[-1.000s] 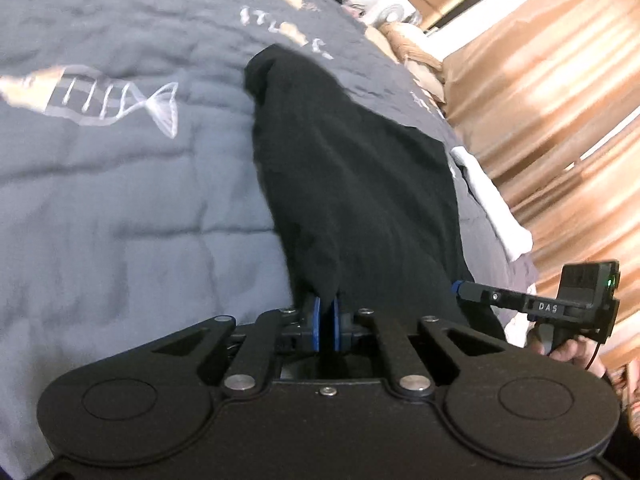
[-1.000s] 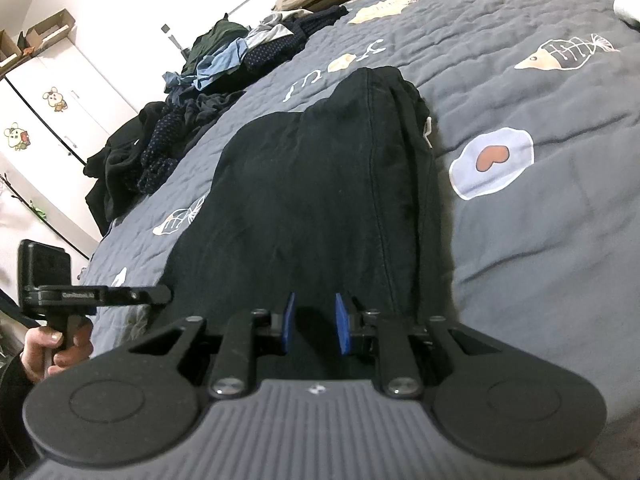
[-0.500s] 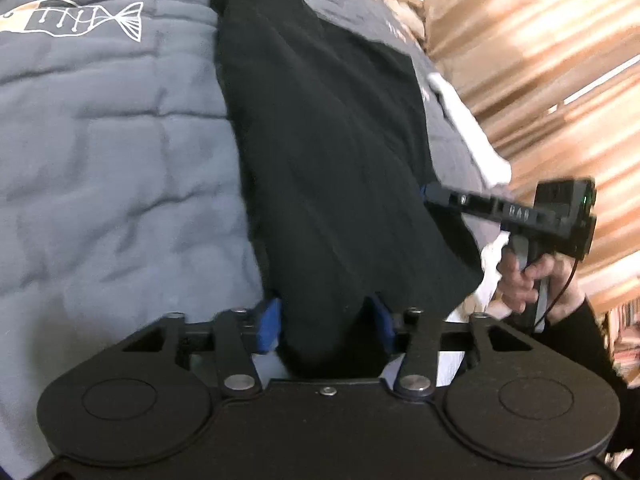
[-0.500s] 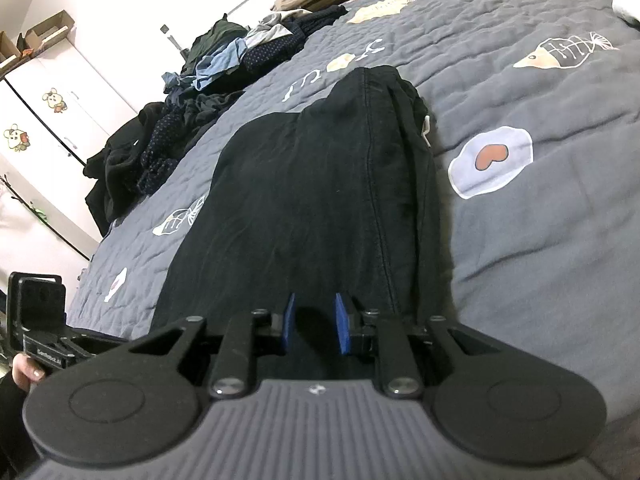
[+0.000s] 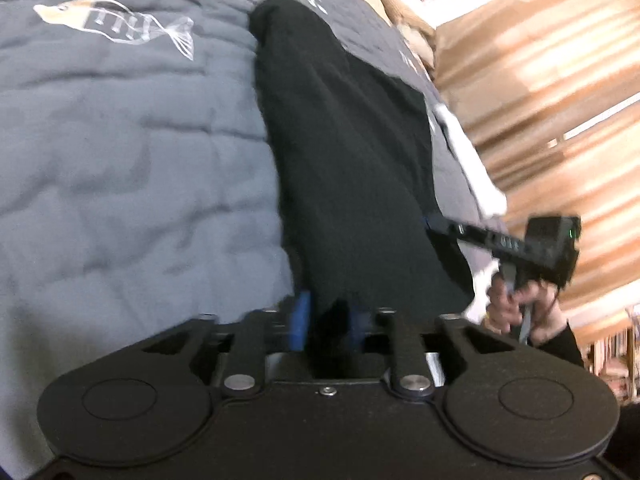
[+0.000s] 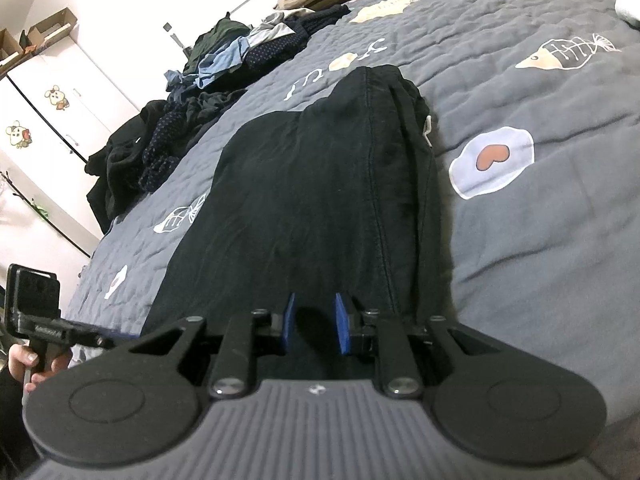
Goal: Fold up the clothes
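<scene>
A black garment (image 5: 348, 152) (image 6: 312, 184), folded into a long strip, lies flat on the grey quilt (image 5: 120, 160) (image 6: 540, 240). My left gripper (image 5: 328, 320) sits at the strip's near end with black cloth bunched between its blue pads, jaws partly closed on it. At the same end's other corner my right gripper (image 6: 316, 324) has black cloth filling the narrow gap between its pads. Each gripper shows in the other's view, its tip at the cloth's edge: the right gripper (image 5: 430, 224) and the left gripper (image 6: 116, 340), each held by a hand (image 5: 516, 304) (image 6: 28, 364).
A pile of dark and blue clothes (image 6: 192, 120) lies at the quilt's far left edge, before a white cabinet (image 6: 48, 112). A white cloth (image 5: 468, 160) lies beside the garment near the bed's edge. Orange curtains (image 5: 560, 80) hang beyond it.
The left gripper, shut a second ago, opened wide half a second ago and has now narrowed around a thicker bunch of cloth. The right gripper's jaw gap has stayed the same.
</scene>
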A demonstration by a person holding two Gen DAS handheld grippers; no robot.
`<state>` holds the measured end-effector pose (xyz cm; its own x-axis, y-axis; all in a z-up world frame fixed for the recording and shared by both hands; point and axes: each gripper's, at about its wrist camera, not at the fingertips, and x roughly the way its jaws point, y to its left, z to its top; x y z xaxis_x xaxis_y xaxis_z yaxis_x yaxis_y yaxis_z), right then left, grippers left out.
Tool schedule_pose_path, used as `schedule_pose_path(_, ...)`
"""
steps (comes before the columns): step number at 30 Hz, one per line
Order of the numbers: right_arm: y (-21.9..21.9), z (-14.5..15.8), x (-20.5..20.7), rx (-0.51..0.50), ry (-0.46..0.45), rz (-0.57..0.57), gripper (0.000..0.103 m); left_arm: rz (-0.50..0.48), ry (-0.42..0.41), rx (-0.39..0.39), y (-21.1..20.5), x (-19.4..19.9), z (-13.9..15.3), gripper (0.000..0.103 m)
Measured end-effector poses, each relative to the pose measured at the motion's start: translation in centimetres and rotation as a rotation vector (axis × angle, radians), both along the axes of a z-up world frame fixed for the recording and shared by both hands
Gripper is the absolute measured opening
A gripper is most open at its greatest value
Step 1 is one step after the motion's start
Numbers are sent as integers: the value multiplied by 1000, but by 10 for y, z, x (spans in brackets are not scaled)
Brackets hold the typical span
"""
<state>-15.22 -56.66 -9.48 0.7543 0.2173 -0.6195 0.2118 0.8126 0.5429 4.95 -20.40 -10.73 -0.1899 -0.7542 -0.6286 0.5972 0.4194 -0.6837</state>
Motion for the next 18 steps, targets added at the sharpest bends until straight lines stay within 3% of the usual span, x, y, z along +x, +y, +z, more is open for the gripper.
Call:
schedule_pose_path(1, 0, 0, 0, -1, 1, 0, 21, -5, 4, 4, 1, -1, 0, 47)
schedule_pose_path(5, 2, 1, 2, -13, 6, -1, 21, -24, 19, 20, 3, -7, -2, 50)
schedule_pose_path(14, 6, 2, 4, -36, 16, -7, 21, -5, 104, 0, 1, -7, -19, 48)
schedule_pose_path(15, 6, 2, 4, -38, 17, -7, 21, -8, 99, 0, 1, -8, -19, 41)
schedule_pose_path(16, 6, 2, 4, -38, 17, -6, 21, -11, 94, 1, 1, -9, -19, 27)
schedule_pose_path(18, 5, 2, 4, -37, 16, -2, 21, -17, 84, 2, 0, -10, -20, 21)
